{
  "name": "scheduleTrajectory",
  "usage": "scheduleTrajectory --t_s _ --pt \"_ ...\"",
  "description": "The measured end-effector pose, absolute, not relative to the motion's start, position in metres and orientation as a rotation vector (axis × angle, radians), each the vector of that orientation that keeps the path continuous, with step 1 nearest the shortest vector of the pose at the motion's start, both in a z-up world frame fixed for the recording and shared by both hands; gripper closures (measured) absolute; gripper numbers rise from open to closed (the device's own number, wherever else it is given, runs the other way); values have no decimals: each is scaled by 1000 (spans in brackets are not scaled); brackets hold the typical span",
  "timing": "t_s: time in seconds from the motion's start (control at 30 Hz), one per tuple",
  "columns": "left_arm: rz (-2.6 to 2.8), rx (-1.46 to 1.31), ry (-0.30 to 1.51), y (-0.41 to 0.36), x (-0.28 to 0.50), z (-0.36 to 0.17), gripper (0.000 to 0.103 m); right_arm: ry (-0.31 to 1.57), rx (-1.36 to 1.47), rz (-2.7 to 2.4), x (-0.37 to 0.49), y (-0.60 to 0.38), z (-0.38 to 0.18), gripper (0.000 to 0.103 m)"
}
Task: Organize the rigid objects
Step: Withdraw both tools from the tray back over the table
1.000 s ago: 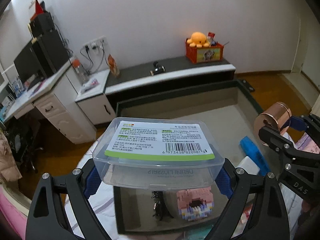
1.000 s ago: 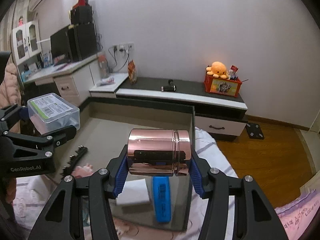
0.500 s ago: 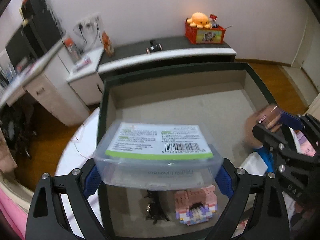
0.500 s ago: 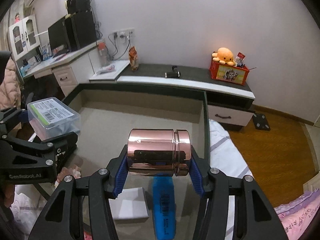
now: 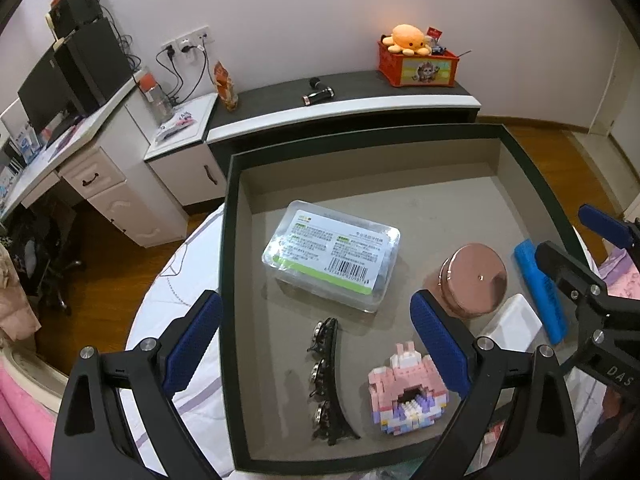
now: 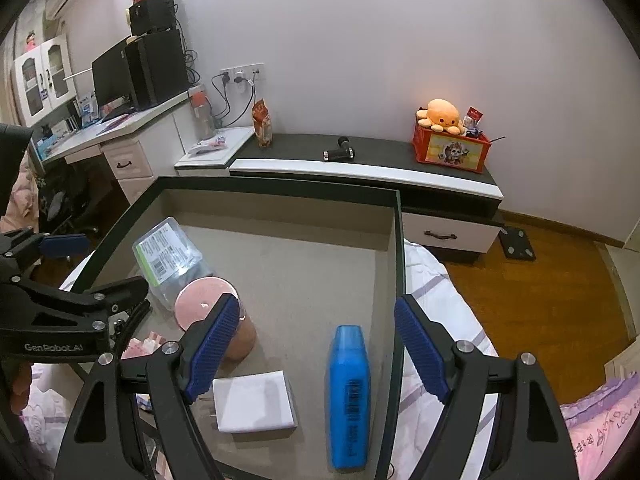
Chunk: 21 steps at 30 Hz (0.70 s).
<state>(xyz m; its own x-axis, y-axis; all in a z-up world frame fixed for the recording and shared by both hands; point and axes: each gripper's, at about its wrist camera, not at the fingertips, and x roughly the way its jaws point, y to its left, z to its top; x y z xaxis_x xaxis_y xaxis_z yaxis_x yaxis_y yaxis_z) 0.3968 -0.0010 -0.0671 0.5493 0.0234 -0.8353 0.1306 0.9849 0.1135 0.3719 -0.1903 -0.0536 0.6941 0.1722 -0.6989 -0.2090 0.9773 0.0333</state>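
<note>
— What lies in the dark-rimmed grey tray [image 5: 236, 240]?
— The clear plastic lidded box with a green-edged label [image 5: 332, 254] lies flat near its middle; the rose-gold metal canister [image 5: 474, 280] stands upright just beside it.
— And the grippers?
— Left gripper [image 5: 316, 344] spread wide, holding nothing. Right gripper [image 6: 316, 344] likewise spread, over the blue highlighter pen [image 6: 348, 392].

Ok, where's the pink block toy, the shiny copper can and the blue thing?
pink block toy [image 5: 406, 394], left wrist view, on its roof.
copper can [image 5: 476, 274], left wrist view, on its lid.
blue thing [image 6: 348, 392], right wrist view, on its barcode.
</note>
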Motion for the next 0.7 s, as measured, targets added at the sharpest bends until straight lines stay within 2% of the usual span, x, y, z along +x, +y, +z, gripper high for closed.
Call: scheduleTrajectory --t_s 0.3,0.7 --pt "-33 182 903 7 362 -36 7 706 -58 199 336 -197 -24 22" --pt "-21 131 757 19 263 21 7 559 -53 197 237 -204 34 22"
